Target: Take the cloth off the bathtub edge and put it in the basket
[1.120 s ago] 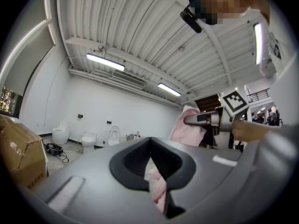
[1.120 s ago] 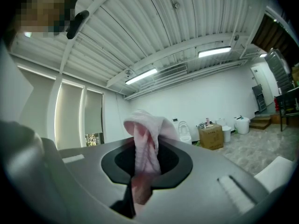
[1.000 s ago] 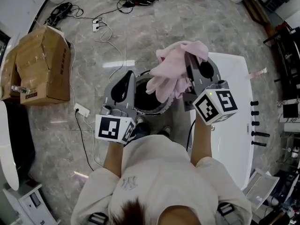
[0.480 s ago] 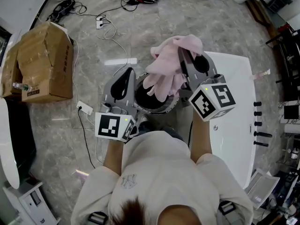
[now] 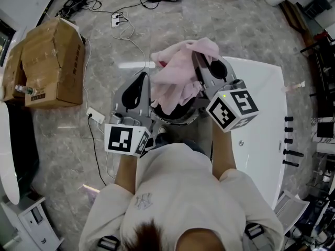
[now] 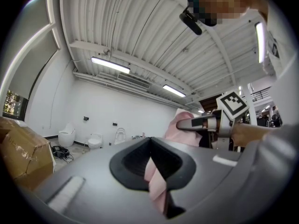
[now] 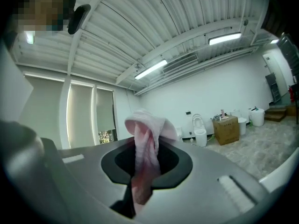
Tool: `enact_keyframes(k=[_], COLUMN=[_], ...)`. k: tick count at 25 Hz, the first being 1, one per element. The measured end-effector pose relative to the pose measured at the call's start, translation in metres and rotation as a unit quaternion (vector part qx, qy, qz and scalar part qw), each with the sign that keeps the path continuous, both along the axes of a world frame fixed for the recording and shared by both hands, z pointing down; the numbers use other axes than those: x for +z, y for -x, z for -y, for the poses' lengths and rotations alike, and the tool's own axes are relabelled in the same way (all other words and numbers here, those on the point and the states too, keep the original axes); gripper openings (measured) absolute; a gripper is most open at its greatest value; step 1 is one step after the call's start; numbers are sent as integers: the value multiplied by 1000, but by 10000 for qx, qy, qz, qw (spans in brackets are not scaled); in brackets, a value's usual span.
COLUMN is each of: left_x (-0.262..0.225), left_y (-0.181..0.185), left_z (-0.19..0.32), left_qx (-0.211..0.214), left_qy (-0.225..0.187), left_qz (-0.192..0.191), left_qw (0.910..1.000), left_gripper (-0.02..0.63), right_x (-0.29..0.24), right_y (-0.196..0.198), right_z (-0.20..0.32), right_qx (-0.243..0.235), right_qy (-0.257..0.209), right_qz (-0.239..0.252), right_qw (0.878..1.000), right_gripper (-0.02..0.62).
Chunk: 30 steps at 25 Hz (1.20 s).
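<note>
A pink cloth [image 5: 178, 72] hangs bunched above the dark round basket [image 5: 180, 120] in the head view. My right gripper [image 5: 199, 57] is shut on the cloth's upper part, and a pink fold sticks up between its jaws [image 7: 142, 153]. My left gripper [image 5: 142, 78] is shut on a strip of the same cloth [image 6: 156, 183] at the left side of the bundle. The white bathtub [image 5: 259, 124] lies to the right, under my right forearm. From the left gripper view I see the right gripper [image 6: 198, 123] holding the cloth [image 6: 180, 125]. The cloth hides most of the basket's opening.
A cardboard box [image 5: 49, 61] stands on the marble floor at the left. A power strip [image 5: 94, 116] and cables [image 5: 118, 20] lie near the basket. Dark fittings [image 5: 290, 135] sit beyond the tub's right edge. Toilets [image 6: 67, 135] stand by the far wall.
Both grippers have moved left in the head view with the cloth, from the tub's edge side to over the basket. The cloth stays gripped.
</note>
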<state>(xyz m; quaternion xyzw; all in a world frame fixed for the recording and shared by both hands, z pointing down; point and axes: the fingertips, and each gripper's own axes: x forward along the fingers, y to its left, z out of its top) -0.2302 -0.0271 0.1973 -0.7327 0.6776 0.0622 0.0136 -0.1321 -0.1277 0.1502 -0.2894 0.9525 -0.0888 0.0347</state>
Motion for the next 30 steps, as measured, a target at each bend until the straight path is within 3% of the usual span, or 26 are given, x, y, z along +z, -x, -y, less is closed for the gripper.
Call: enact_keyframes(k=[13, 30], left_x=[9, 19], left_y=[7, -1], left_z=[-1, 4], left_qx=[-172, -290], left_qy=[133, 286], left_qz=[-6, 44], left_qw=[9998, 9992], left_gripper=[12, 14], right_x=[25, 48], right_y=[19, -1], right_z=[-13, 7], right_qx=[-400, -225], right_qy=[187, 323], right_qz=[-104, -332], right_qw=[9990, 9987], right_gripper=[41, 41])
